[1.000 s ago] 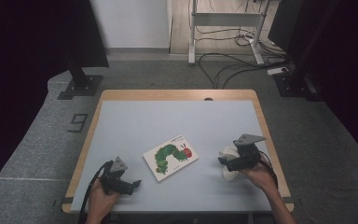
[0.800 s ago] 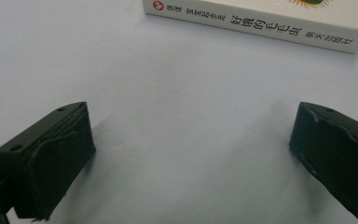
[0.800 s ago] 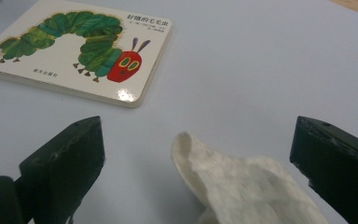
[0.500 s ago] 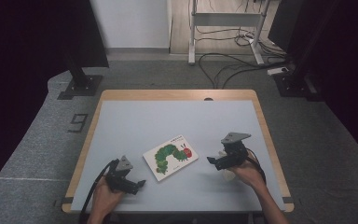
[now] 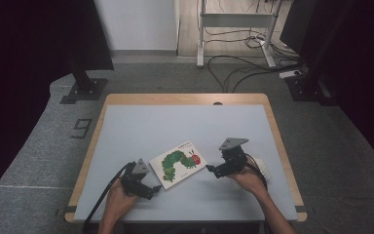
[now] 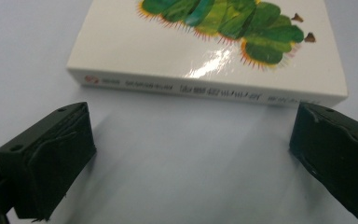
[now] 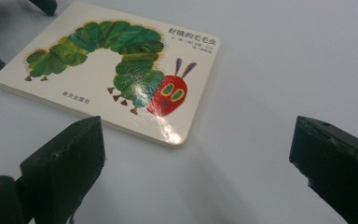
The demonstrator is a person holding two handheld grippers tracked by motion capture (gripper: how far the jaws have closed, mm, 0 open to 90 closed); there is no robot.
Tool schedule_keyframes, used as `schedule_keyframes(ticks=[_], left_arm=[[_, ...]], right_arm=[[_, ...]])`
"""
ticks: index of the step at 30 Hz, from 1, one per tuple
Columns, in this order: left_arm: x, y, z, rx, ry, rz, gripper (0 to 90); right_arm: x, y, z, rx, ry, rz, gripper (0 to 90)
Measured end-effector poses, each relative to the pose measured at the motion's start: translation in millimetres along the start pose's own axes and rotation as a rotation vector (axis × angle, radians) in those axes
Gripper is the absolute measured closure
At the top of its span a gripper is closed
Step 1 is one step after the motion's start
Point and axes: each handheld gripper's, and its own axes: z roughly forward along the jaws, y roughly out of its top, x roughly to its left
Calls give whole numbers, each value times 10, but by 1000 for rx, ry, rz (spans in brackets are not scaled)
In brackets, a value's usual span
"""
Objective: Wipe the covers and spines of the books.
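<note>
Flanking the caterpillar book [image 5: 177,163] at eight and three o'clock, both grippers, left [image 5: 152,187] and right [image 5: 209,169], hold jaws apart, probably to lift it off the worktop [image 5: 141,126].

Looks like a lab or test room I'm working in: bare table [image 5: 185,122] on grey carpet [image 5: 39,156], black stands [image 5: 85,73] at 10 o'clock, loose cables [image 5: 233,63] and a metal frame [image 5: 233,29] at 12.

A closed white board book [image 5: 178,163] with a green caterpillar cover lies flat, skewed, near the worktop's [image 5: 175,122] front edge.
</note>
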Motion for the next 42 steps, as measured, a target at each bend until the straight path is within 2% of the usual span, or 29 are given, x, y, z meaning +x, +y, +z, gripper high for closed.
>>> schedule_keyframes(ticks=[12,15,27,34,37,42], left_arm=[[-11,48,42,3,-28,32,0],[-28,63,58,2,-33,37,0],[-48,83,78,2,-36,38,0],[-46,82,79,2,-38,35,0],[-46,82,79,1,-39,35,0],[-46,82,79,1,-39,34,0]], right_arm=[[76,125,293,21,50,-9,27],[67,145,421,35,71,-10,23],[-37,154,703,55,131,33,15],[-50,188,846,68,169,49,21],[-41,201,911,90,175,43,23],[-32,214,946,88,181,54,7]])
